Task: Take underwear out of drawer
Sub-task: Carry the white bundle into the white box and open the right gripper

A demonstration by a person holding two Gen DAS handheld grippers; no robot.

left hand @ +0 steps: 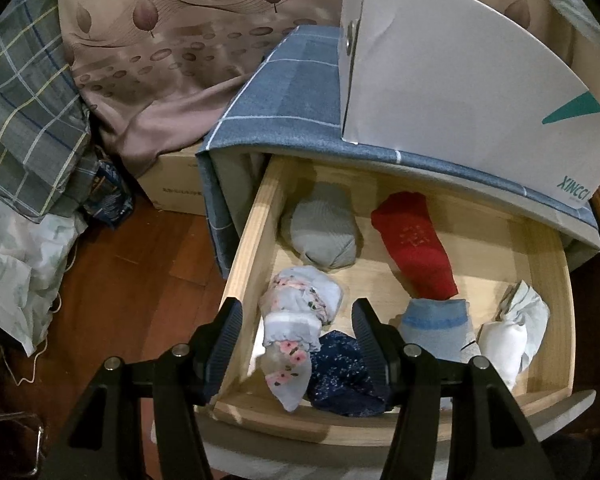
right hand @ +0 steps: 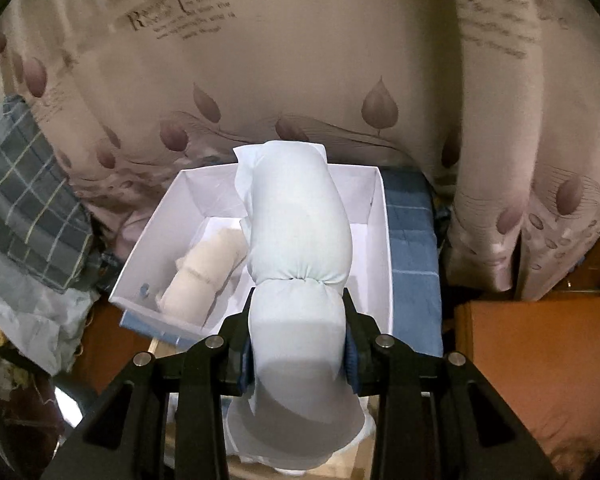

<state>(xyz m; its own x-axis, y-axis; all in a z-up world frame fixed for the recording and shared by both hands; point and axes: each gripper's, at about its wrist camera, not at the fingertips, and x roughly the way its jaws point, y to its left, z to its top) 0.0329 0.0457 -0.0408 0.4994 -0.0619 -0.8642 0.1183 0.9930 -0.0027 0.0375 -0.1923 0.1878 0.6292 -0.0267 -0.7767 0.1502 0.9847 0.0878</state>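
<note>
Pale blue fabric fills my right wrist view: my right gripper (right hand: 298, 340) is clenched on a rolled piece of pale blue underwear (right hand: 300, 248), its two pads pressed against the roll's sides just below a pinched waist in the cloth. The roll sticks out forward past the fingers, over a white box (right hand: 380, 248) that stands on a blue checked cloth (right hand: 414, 256). In that box, toward its left wall, lies a cream roll (right hand: 204, 276). Behind the box hangs a curtain (right hand: 300, 60) printed with leaves. In my left wrist view, my left gripper (left hand: 298, 334) hangs released, jaws wide apart, over the near left corner of an open wooden drawer (left hand: 256, 236); nothing is pressed between its pads. Between the fingers I see a floral roll (left hand: 296, 312) and, just beside it at the drawer's front edge, a dark navy dotted piece (left hand: 344, 376). Toward the back of the drawer lie a grey bundle (left hand: 322, 232) and a red sock (left hand: 416, 248). Along the front, a light blue banded sock (left hand: 438, 328) sits near the middle and a white bundle (left hand: 512, 328) near the right edge. The white box (left hand: 460, 80) stands on the cloth-covered top above the drawer.
</note>
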